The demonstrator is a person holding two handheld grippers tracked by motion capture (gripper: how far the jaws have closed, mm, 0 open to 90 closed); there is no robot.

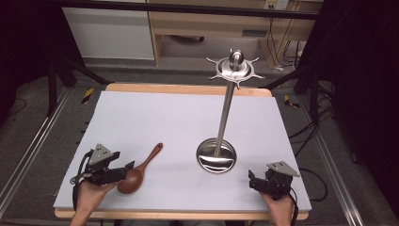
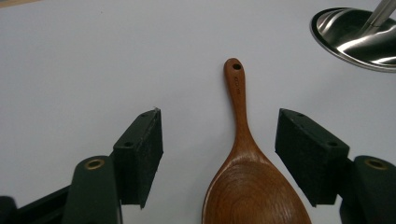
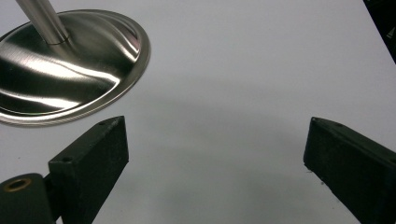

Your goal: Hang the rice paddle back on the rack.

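A brown wooden spoon lies flat on the white table top, bowl toward the person, its handle with a hole pointing away and to the right. My left gripper is open at the bowl end. In the left gripper view the spoon lies between the two jaws, nearer the right one, and neither pad touches it. A steel utensil stand with a round base, a tall pole and a hook crown rises right of centre. My right gripper rests open and empty near the front right; the stand's base shows ahead on its left.
The white board covers a wooden table whose edge shows at the back. Black frame legs and cables stand on the floor on both sides. A wooden shelf unit is behind the table.
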